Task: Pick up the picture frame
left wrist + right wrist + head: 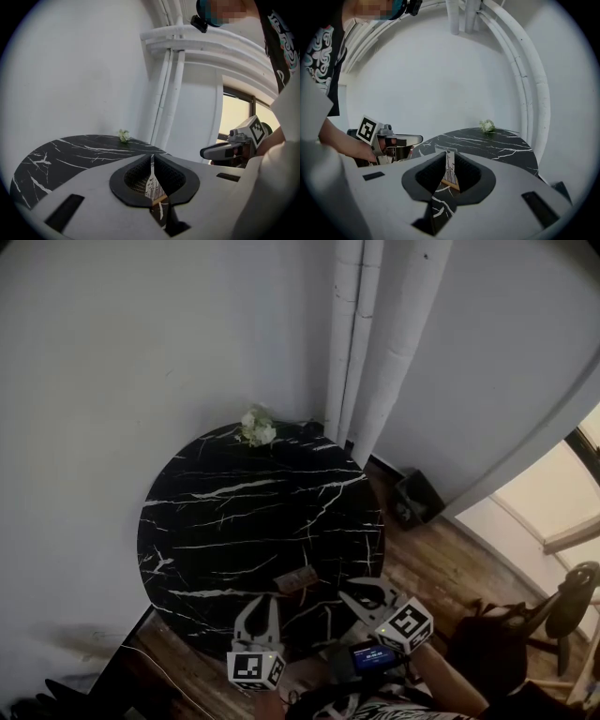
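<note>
Barely begun, judging by the layout: no grasp made, nothing lifted. At the left, left tool (260,607) shut tight with nothing between its jaws, held low over the near edge of the round black marble counter (216,521) and pointing toward the picture frame (298,579). In the middle, picture frame standing upright by the look of it, close to the counter's near edge, touched by neither tool and lined up past the closed tips in both gripper views. At the right, right tool (361,594) likewise closed and empty, near the frame at the counter's near-right edge. Left to do, as a judgement: opening of a tool's jaws, closing on the frame, raising it clear of the counter. At the far edge, a small bunch of white flowers (258,427), well apart from the frame. As for containers: none on the counter; on the floor beyond its right edge, a dark box (417,498), contents impossible to make out.
</note>
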`<state>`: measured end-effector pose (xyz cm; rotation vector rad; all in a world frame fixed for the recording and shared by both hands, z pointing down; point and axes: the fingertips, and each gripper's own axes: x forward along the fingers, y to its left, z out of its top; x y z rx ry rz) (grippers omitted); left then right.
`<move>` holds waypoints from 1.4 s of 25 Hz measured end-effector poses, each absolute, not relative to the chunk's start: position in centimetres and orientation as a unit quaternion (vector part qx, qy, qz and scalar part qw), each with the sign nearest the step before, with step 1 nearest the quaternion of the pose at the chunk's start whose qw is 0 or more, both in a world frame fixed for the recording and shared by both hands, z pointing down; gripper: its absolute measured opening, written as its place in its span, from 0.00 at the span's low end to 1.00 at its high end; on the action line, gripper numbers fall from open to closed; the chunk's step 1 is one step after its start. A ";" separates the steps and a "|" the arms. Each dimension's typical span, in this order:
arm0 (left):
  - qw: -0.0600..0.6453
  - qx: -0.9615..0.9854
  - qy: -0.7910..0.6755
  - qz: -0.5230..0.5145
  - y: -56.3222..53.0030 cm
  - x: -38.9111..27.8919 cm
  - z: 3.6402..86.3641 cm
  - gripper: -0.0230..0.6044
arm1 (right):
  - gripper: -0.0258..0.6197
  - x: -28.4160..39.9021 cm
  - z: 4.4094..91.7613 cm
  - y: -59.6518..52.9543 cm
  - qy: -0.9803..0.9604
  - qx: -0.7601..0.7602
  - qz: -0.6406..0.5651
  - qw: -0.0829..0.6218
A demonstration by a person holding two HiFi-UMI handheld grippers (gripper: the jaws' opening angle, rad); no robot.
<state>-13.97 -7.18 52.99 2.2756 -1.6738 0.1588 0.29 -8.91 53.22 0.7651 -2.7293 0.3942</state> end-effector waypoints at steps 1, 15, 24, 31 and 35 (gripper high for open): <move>0.159 0.796 -0.581 0.058 -7.4 -13.9 53.4 0.06 | 0.07 0.1 53.8 -9.2 -0.945 0.261 0.136 0.142; 0.201 0.796 -0.563 0.096 -9.8 -13.9 58.5 0.23 | 0.28 -2.5 62.2 -10.9 -0.941 0.167 0.132 0.264; 0.208 0.816 -0.531 0.091 -11.0 -13.3 60.2 0.24 | 0.32 -4.5 65.6 -11.8 -0.938 0.118 0.060 0.320; 0.228 0.826 -0.512 0.062 -11.4 -13.0 60.7 0.23 | 0.32 -5.7 67.1 -12.2 -0.937 0.086 0.026 0.338; 0.242 0.823 -0.511 0.055 -11.7 -12.9 60.7 0.17 | 0.32 -5.9 67.8 -12.0 -0.937 0.068 -0.008 0.343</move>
